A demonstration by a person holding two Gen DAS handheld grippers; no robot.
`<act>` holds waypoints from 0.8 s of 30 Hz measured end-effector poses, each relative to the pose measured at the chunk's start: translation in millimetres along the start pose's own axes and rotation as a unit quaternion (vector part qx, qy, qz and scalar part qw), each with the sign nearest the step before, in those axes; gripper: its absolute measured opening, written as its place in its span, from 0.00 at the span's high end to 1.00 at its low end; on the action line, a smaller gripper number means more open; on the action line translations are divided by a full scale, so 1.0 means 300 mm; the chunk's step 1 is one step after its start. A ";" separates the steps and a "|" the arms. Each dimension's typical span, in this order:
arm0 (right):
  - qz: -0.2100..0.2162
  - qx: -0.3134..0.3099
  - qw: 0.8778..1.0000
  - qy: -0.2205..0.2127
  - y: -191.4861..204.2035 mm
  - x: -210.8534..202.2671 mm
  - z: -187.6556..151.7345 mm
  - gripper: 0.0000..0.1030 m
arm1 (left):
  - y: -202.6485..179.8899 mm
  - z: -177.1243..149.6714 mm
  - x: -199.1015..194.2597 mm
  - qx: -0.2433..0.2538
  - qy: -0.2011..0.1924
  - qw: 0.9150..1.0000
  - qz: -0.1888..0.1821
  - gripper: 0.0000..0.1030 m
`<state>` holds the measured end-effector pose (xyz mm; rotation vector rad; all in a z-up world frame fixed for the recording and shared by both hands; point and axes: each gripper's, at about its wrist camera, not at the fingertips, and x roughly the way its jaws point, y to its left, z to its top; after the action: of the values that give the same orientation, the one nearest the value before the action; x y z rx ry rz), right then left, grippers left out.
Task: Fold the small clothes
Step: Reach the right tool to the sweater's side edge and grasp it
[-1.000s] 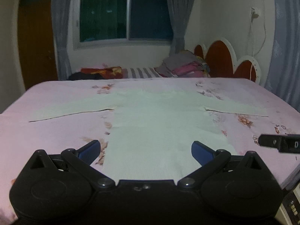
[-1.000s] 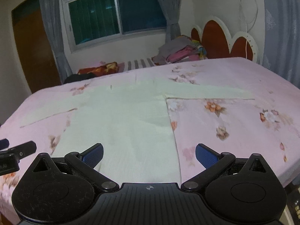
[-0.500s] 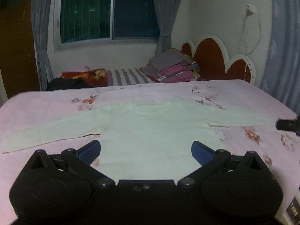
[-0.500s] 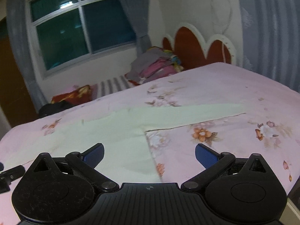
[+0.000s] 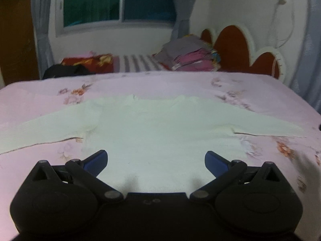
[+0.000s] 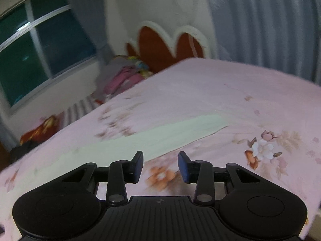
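Note:
A pale green long-sleeved top (image 5: 158, 132) lies flat on the pink floral bedsheet (image 5: 260, 92), sleeves spread to both sides. My left gripper (image 5: 155, 160) hovers over its lower body, jaws wide open with only flat cloth beneath. In the right wrist view the top's right sleeve (image 6: 176, 132) stretches across the sheet. My right gripper (image 6: 160, 165) sits just below that sleeve, over a printed orange flower. Its jaws are closing, a gap still shows, and nothing is between the pads.
A pile of folded clothes (image 5: 190, 57) and a striped cloth (image 5: 138, 63) lie at the far side by the red scalloped headboard (image 5: 240, 50). A window with curtains is behind. The bed's right edge (image 6: 313, 196) falls away close to my right gripper.
Both grippers have moved toward the garment's right side. The right one has swung and rolled toward the right sleeve and narrowed its jaws. The left stays wide open.

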<state>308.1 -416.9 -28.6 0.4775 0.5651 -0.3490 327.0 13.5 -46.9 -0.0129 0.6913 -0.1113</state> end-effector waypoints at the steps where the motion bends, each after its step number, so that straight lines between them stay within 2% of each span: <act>1: -0.005 0.013 1.000 0.002 -0.044 0.050 0.025 0.62 | -0.012 0.014 0.030 0.001 0.005 1.000 0.007 0.00; 5: -0.006 0.069 0.998 0.012 -0.207 0.231 0.093 0.62 | -0.076 0.063 0.135 0.011 0.022 0.999 0.030 0.00; 12: -0.015 0.154 0.987 0.042 -0.414 0.477 0.145 0.62 | -0.167 0.101 0.284 -0.017 0.057 0.998 0.031 0.00; 17: -0.018 0.186 0.980 0.062 -0.494 0.539 0.156 0.62 | -0.198 0.098 0.344 -0.015 0.078 0.996 0.037 0.00; 24: -0.002 0.198 0.979 0.057 -0.490 0.520 0.147 0.62 | -0.164 0.102 0.345 -0.024 0.081 0.996 0.043 0.00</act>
<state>385.8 -591.0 -135.7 0.8844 0.6091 -0.4422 420.7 -47.2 -86.8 -0.0206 0.8544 -0.0122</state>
